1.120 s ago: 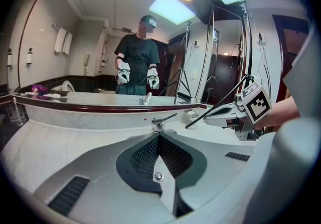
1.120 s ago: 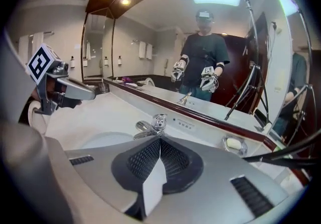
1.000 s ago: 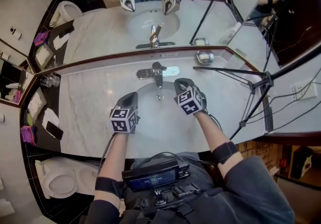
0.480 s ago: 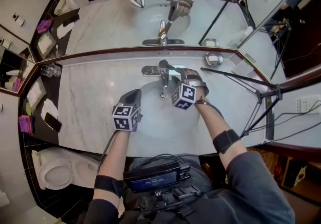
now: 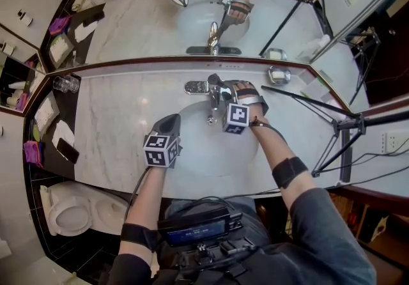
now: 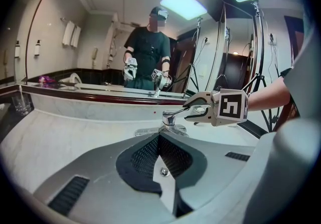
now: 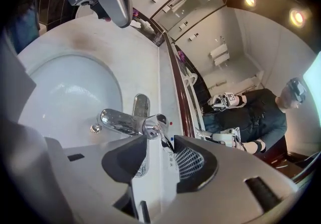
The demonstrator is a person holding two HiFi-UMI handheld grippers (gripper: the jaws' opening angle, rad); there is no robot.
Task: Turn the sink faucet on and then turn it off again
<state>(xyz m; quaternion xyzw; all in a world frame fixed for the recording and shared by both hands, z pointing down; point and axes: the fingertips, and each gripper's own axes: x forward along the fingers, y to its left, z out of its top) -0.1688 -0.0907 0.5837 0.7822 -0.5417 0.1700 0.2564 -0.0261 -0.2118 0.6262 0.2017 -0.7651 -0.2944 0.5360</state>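
A chrome faucet (image 5: 211, 93) stands behind the white sink basin (image 5: 192, 140). My right gripper (image 5: 220, 94) has rolled onto its side at the faucet. Its jaws have just been opening, and now stand open on either side of the thin lever (image 7: 162, 133) with a gap showing. In the left gripper view the right gripper (image 6: 196, 109) reaches the faucet (image 6: 172, 118) from the right. My left gripper (image 5: 167, 125) hangs over the basin's left side, shut with nothing in it, and points at the faucet. No water shows at the spout (image 7: 111, 118).
A wall mirror (image 5: 211, 15) behind the counter repeats both grippers. A glass (image 5: 62, 84) stands at the far left, a soap dish (image 5: 279, 75) at the right. A black tripod (image 5: 323, 111) leans over the counter's right end. A phone (image 5: 67, 149) lies on the left shelf.
My right gripper moved up from beside the basin to the faucet, rolled onto its side and opened around the lever. The left gripper stayed over the basin.
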